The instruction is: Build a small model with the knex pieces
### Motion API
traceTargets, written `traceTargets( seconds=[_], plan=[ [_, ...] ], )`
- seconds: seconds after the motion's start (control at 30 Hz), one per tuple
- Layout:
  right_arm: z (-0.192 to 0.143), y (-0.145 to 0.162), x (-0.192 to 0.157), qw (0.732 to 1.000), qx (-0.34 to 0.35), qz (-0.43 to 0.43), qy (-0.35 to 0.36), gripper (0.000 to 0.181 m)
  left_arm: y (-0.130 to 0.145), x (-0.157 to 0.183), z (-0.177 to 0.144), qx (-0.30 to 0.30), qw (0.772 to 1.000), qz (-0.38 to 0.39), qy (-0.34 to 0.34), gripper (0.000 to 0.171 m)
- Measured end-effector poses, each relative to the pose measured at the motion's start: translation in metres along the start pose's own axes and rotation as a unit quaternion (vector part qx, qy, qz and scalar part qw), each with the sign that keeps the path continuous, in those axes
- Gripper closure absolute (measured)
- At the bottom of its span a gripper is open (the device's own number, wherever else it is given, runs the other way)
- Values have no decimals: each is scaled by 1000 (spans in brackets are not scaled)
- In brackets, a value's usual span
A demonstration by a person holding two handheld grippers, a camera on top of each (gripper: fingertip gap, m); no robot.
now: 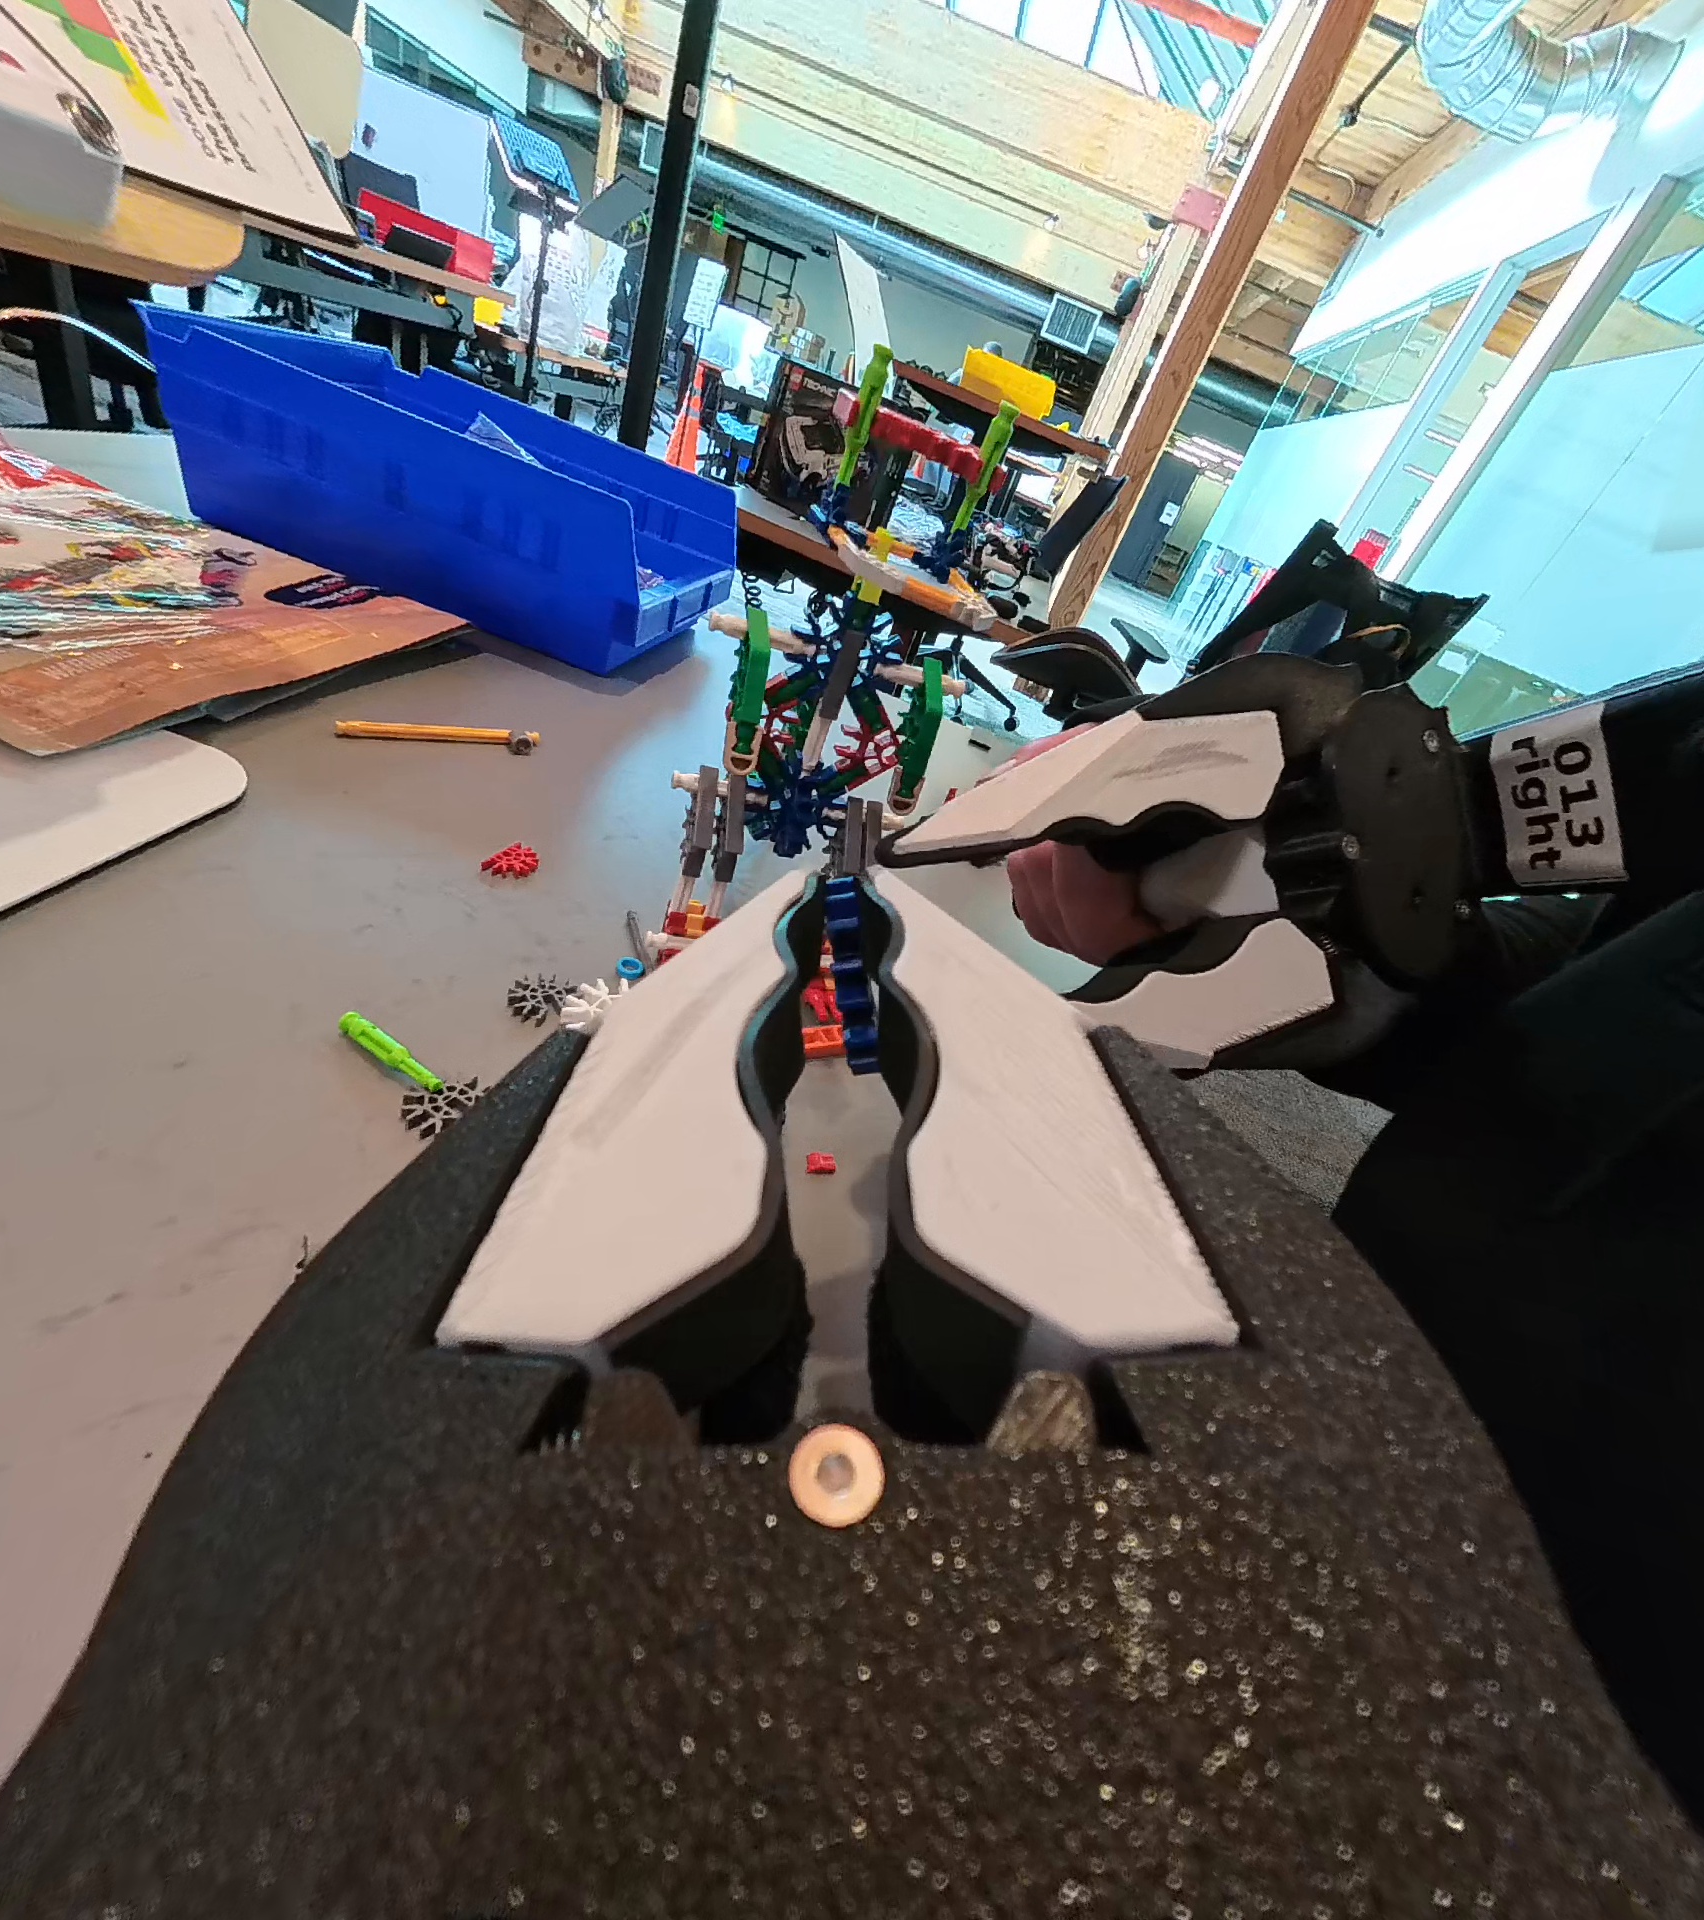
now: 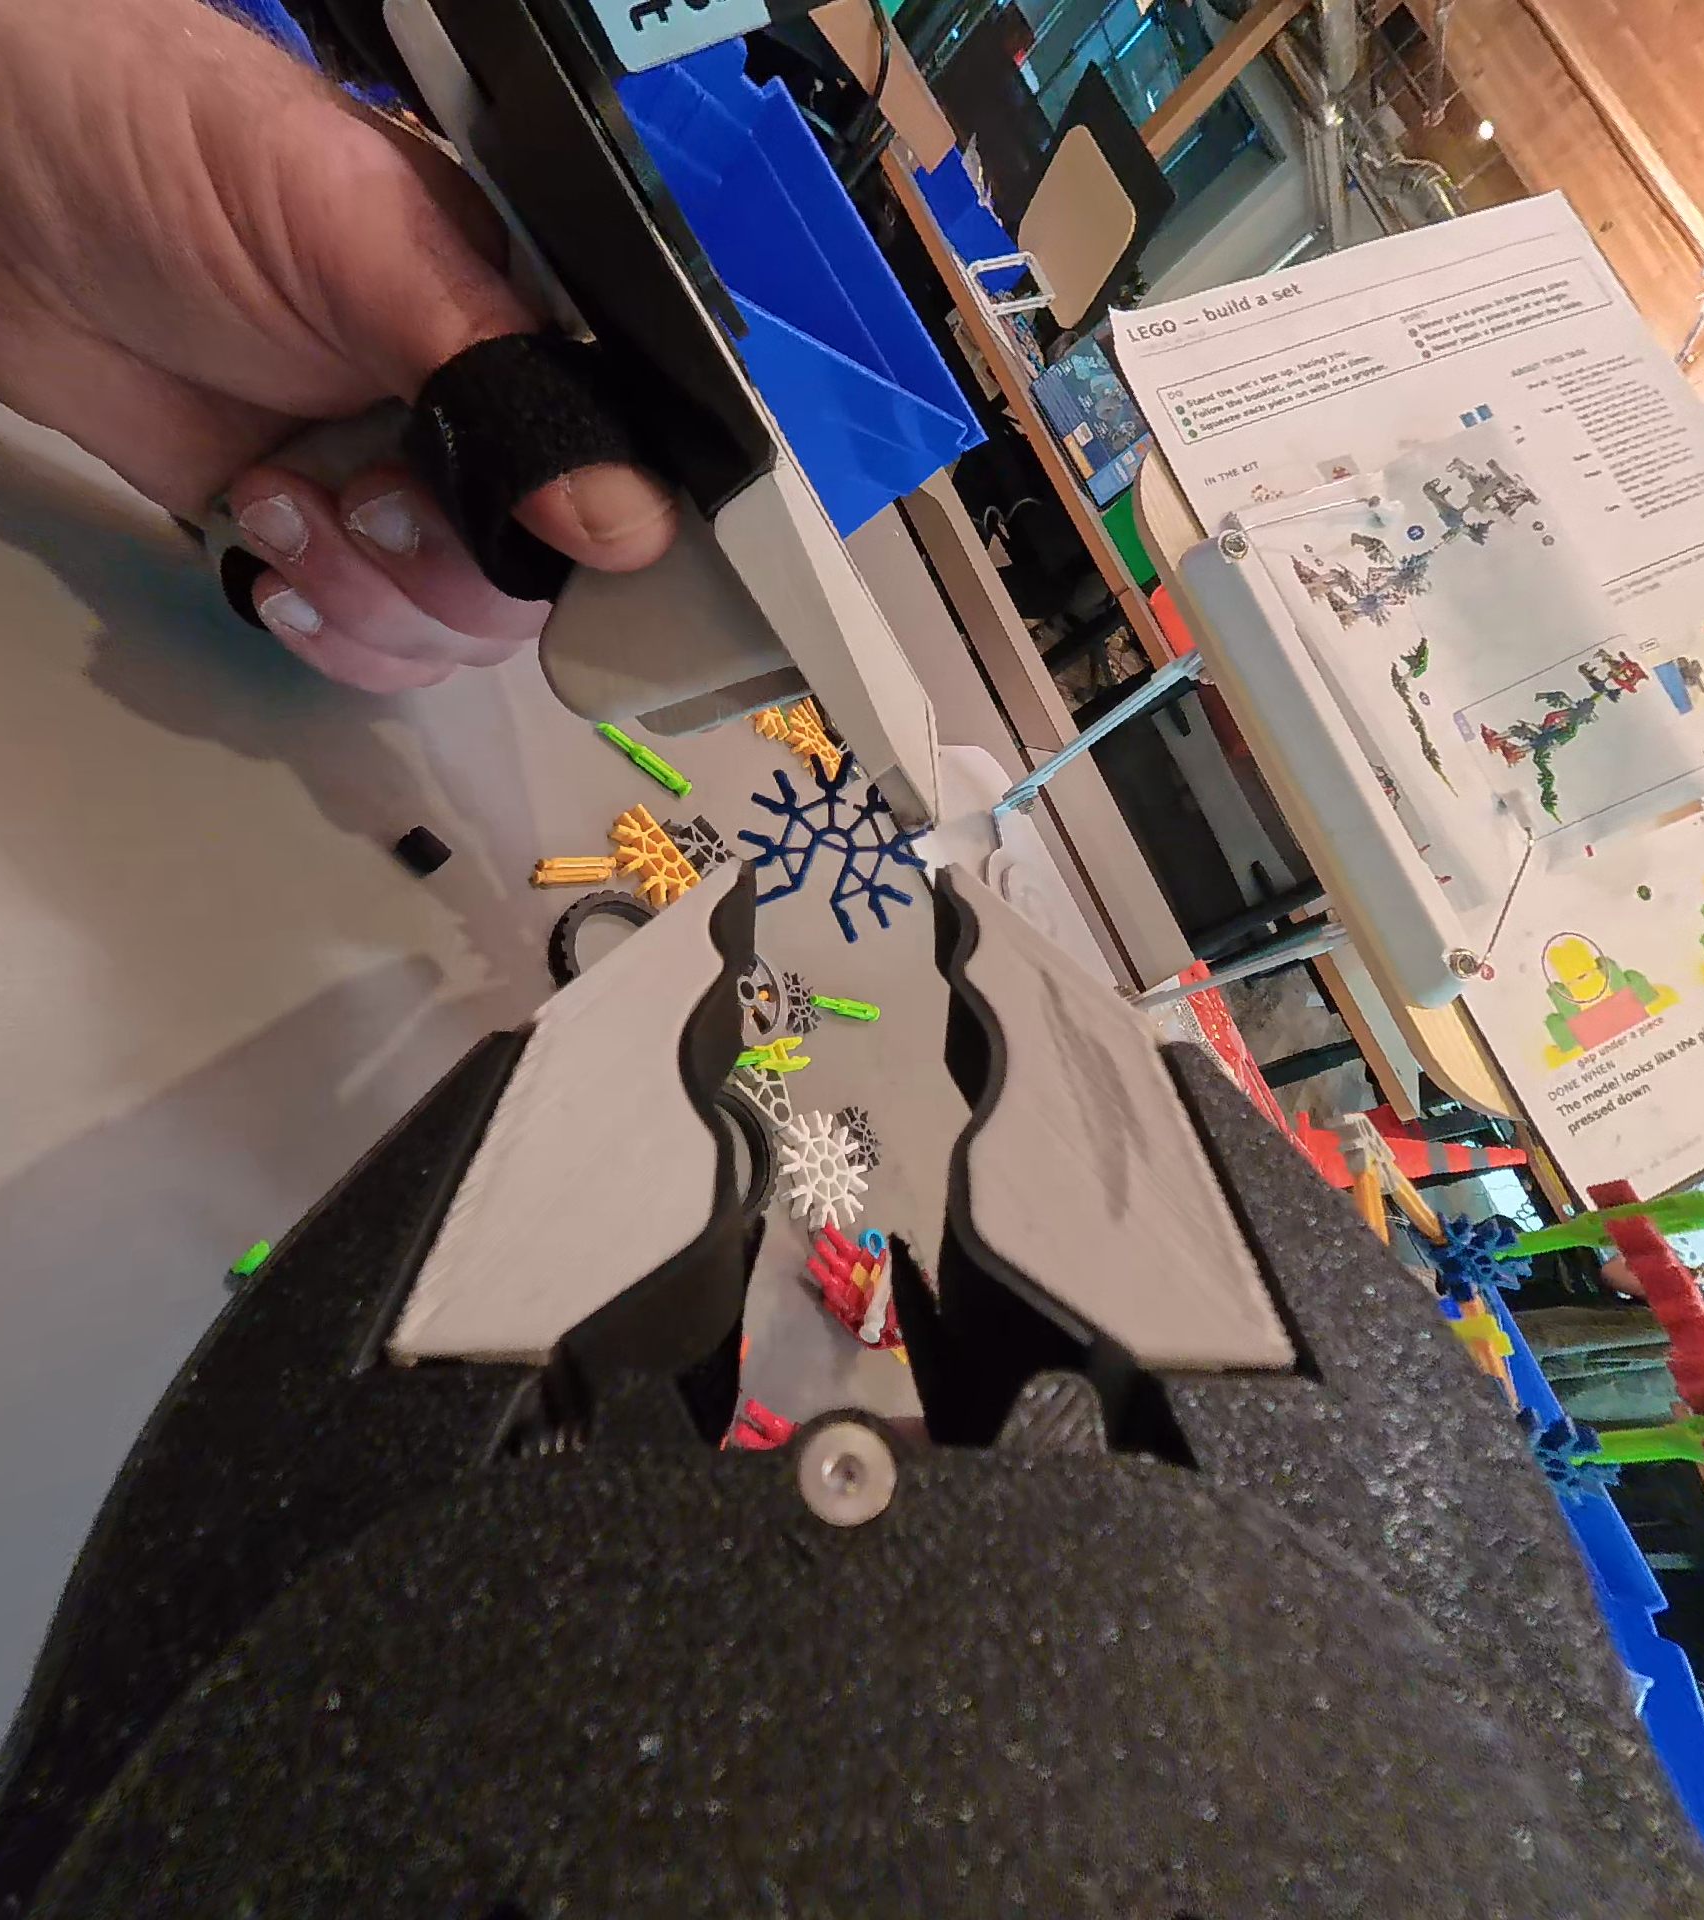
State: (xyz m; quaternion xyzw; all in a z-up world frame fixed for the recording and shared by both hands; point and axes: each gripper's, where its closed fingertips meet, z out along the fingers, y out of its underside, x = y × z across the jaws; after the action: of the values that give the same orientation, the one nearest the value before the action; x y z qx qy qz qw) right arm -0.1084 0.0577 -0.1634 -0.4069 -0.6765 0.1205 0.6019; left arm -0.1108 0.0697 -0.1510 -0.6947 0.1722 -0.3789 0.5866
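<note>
My left gripper (image 1: 840,883) is shut on a dark blue snowflake connector (image 1: 848,966), seen edge-on between its tips. A tall rod-and-connector model (image 1: 827,675) in green, blue, red and grey stands on the grey table just beyond it. My right gripper (image 2: 843,883) is open and tilted, its tips on either side of the same blue connector (image 2: 832,852), not touching it. In the right wrist view the left gripper (image 2: 905,800) and the hand (image 2: 204,312) holding it come in from the upper left. The right gripper also shows in the left wrist view (image 1: 983,925), close to my left tips.
A blue bin (image 1: 432,499) and a flattened printed box (image 1: 100,623) lie at the back left. Loose pieces dot the table: a green rod (image 1: 389,1049), a yellow rod (image 1: 432,732), a red connector (image 1: 510,859), a white snowflake (image 2: 822,1169), a black tyre (image 2: 599,935). An instruction sheet (image 2: 1502,623) stands on a holder. My two grippers' fingertips are within a few centimetres of each other. Both grippers' tips are roughly 15 cm from the green rod (image 1: 389,1049). Seen from the right wrist view (image 2: 846,1013) as well.
</note>
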Motion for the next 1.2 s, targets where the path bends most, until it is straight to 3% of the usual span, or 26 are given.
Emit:
traceTargets(
  seconds=[0.83,1.03,1.2],
  plan=[
    [-6,4,-1,1000,-10,6,0,148,7,-6,2,-22,999,17,-21,168],
    [-18,6,2,1000,-19,3,5,148,21,-7,4,-74,993,74,-53,169],
    [-37,21,1,999,-41,21,7,148,48,-13,2,-174,959,186,-126,168]
  ],
)
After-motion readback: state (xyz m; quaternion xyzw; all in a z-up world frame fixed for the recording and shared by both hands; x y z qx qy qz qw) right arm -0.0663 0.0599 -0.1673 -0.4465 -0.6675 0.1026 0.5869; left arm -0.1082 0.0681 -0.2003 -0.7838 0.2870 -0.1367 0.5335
